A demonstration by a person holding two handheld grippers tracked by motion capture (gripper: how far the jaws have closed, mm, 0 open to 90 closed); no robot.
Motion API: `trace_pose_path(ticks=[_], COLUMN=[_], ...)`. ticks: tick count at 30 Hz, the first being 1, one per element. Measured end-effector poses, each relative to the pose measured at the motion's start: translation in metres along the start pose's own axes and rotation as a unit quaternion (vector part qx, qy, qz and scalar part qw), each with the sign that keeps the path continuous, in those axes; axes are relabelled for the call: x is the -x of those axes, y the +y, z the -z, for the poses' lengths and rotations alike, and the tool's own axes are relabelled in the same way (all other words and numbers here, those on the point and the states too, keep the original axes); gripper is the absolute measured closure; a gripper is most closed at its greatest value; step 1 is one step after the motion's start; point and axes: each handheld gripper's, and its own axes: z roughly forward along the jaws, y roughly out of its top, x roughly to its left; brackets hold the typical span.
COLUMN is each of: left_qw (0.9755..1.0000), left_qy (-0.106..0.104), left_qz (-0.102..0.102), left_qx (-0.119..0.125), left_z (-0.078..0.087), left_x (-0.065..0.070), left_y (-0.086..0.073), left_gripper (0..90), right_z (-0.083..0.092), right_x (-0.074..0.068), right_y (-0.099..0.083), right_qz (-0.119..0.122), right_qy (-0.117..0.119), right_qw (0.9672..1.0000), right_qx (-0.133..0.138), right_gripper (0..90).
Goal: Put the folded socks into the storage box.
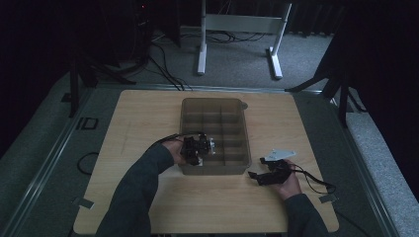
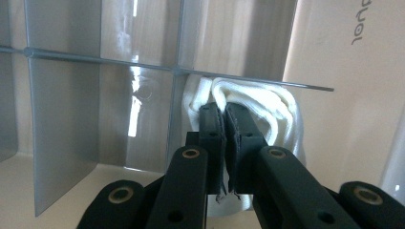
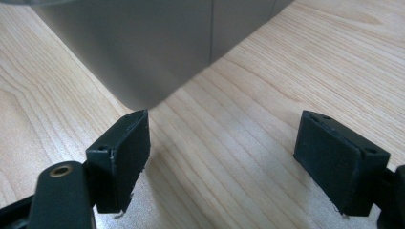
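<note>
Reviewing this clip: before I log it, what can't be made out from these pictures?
- White cloth, left gripper view: lower part hidden behind the left tool; what it is can't be told.
- Organizer box, high view: dim, so the compartments' contents are unreadable; the left tool covers the near-left corner.
- Box, right gripper view: cut off by the top edge; the right tool faces its corner.

The high view is dim and underexposed, its upper corners falling to near black around the faintly lit table [image 1: 148, 113]. Both gripper views are bright, with white glare streaking the clear box [image 2: 138, 90] dividers and soft blur on the nearest tongs.
</note>
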Motion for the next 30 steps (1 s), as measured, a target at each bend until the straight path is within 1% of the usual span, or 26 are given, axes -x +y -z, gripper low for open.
trace_pose_path(ticks=[3,5,6,7,8,11,12,15,17,19,20,22,23,26,28,29,30], left_qw=[1.0000,1.0000,0.9999,0.9998,0.9997,0.9993,0.9989,0.9971,0.9950,0.9940,0.9938,0.9922,0.9919,0.9896,0.9872,0.9852,0.9837], left_qy=[0.001,0.000,-0.003,-0.003,-0.003,-0.006,-0.008,-0.003,-0.002,0.002,0.005,0.011,0.015,0.023,0.023,0.022,0.021], left_qz=[0.002,0.004,0.012,0.013,0.015,0.019,0.024,0.036,0.046,0.050,0.051,0.059,0.061,0.074,0.082,0.088,0.093], left_qx=[0.001,0.004,0.011,0.014,0.017,0.032,0.041,0.067,0.089,0.097,0.098,0.109,0.111,0.122,0.135,0.146,0.152], left_z=[0.001,0.002,0.005,0.007,0.009,0.018,0.021,0.031,0.038,0.042,0.044,0.048,0.049,0.053,0.056,0.057,0.057], left_x=[0.000,-0.001,-0.002,-0.002,-0.002,-0.002,-0.002,-0.003,-0.002,-0.002,-0.003,-0.003,-0.003,-0.003,-0.003,-0.003,-0.003], left_y=[0.000,-0.001,-0.002,-0.003,-0.005,-0.010,-0.012,-0.018,-0.022,-0.026,-0.027,-0.031,-0.032,-0.036,-0.041,-0.043,-0.046], left_gripper=[85.2,82.5,82.5,78.9,77.3,75.1,74.8,72.5,71.8,71.2,70.6,69.9,69.1,68.0,67.7,67.7,67.7], right_z=[0.000,0.000,0.000,0.000,0.000,0.000,0.000,0.000,0.000,0.000,0.000,0.000,0.000,0.000,0.000,0.000,0.000], right_x=[0.000,0.000,0.000,0.000,0.000,0.000,0.000,0.000,0.000,0.000,0.000,0.000,0.000,0.000,0.000,0.000,0.000], right_y=[0.000,0.000,0.000,0.000,0.000,0.000,0.000,0.000,0.000,0.000,0.000,0.000,0.000,0.000,0.000,0.000,0.000], right_qz=[0.000,0.000,0.000,0.000,0.000,0.001,0.001,0.002,0.002,0.002,0.002,0.002,0.002,0.001,0.001,0.001,0.001], right_qy=[0.000,0.000,0.000,0.000,0.000,0.000,0.000,0.000,0.000,0.000,0.000,0.000,-0.001,-0.001,-0.001,-0.001,-0.001], right_qw=[1.0000,1.0000,1.0000,1.0000,1.0000,1.0000,1.0000,1.0000,1.0000,1.0000,1.0000,1.0000,1.0000,1.0000,1.0000,1.0000,1.0000], right_qx=[0.000,0.000,0.000,0.000,0.000,0.000,0.000,0.000,0.000,0.000,0.000,0.000,0.000,0.000,0.000,0.000,0.000], right_gripper=[19.2,19.2,19.2,19.2,19.2,19.2,19.2,19.2,19.2,19.2,19.2,19.2,19.2,19.2,19.2,19.2,19.2])
